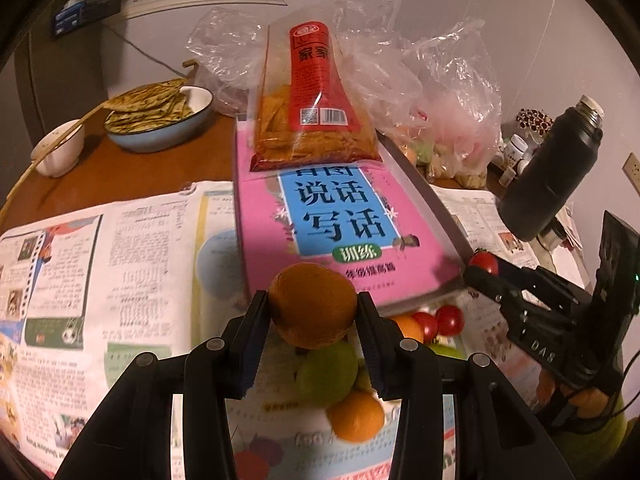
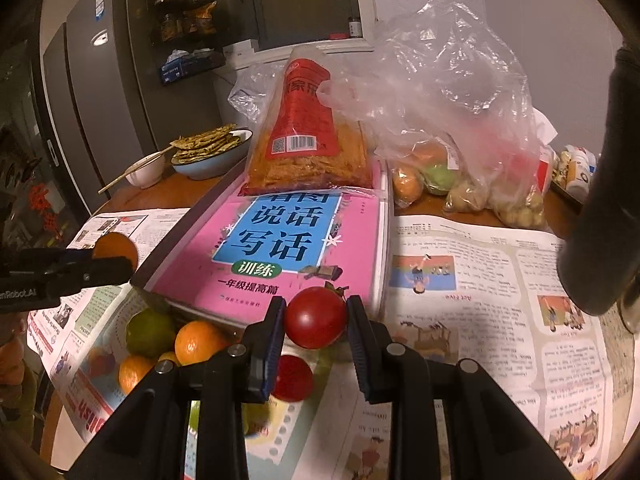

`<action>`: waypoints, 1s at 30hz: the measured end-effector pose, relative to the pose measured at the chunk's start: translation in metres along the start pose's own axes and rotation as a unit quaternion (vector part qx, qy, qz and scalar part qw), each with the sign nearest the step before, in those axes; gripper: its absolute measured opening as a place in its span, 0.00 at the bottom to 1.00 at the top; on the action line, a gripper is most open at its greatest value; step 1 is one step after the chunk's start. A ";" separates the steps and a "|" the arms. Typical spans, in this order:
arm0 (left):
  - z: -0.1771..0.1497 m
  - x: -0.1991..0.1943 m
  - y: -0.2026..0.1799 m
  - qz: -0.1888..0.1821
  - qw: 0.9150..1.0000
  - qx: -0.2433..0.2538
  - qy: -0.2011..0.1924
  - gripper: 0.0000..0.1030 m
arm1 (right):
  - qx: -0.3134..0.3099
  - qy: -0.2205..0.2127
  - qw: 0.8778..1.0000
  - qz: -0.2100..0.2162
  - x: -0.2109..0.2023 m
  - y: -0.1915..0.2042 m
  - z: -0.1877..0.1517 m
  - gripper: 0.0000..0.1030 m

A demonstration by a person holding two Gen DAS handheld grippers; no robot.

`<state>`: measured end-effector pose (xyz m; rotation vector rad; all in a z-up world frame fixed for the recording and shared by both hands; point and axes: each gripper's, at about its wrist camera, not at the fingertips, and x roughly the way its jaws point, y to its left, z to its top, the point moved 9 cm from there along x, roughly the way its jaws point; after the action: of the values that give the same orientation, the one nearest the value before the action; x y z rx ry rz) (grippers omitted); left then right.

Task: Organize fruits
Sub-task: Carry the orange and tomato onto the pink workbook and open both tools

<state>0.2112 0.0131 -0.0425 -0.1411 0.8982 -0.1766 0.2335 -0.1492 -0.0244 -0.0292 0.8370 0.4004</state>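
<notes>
Over on the left a blue bowl (image 1: 160,136) of flatbreads sits on the wooden table, and newspaper (image 1: 100,264) covers the near side. The left gripper (image 1: 312,308) is clamped on a brownish orange (image 1: 312,306), held above a loose heap of fruit (image 1: 340,376) on the paper, with the pink book (image 1: 348,240) and snack packet (image 1: 312,104) just behind. To the right, the right gripper (image 2: 316,316) is closed tight on a red tomato (image 2: 316,317), near the dark flask (image 1: 556,172).

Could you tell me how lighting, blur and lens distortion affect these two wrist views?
Left wrist view: dim warm light, dark fisheye corners, loose fruit under the held orange blurred. Right wrist view: same vignette, newspaper edges bowed, tomato sharp, flask a dark blur at right.
</notes>
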 end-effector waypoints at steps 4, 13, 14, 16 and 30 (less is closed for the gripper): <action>0.009 0.017 -0.005 0.003 1.000 0.007 0.011 0.43 | 0.001 0.007 1.000 0.004 0.010 0.000 0.002 0.30; 0.005 0.048 -0.006 0.017 0.999 0.015 0.039 0.43 | 0.004 0.021 1.000 0.008 0.028 -0.001 0.005 0.30; 0.005 0.050 -0.005 0.020 0.999 0.015 0.040 0.43 | 0.004 0.023 1.000 0.008 0.030 -0.001 0.005 0.30; 0.003 0.054 -0.004 0.023 0.999 0.017 0.044 0.43 | 0.002 0.024 1.000 0.008 0.033 -0.001 0.006 0.30; -0.001 0.065 0.000 0.031 0.998 0.022 0.055 0.43 | -0.017 0.046 0.999 0.003 0.049 0.003 0.005 0.30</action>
<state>0.2496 -0.0005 -0.0926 -0.0636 1.0063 -0.1474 0.2653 -0.1291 -0.0564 -0.0764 0.9211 0.4211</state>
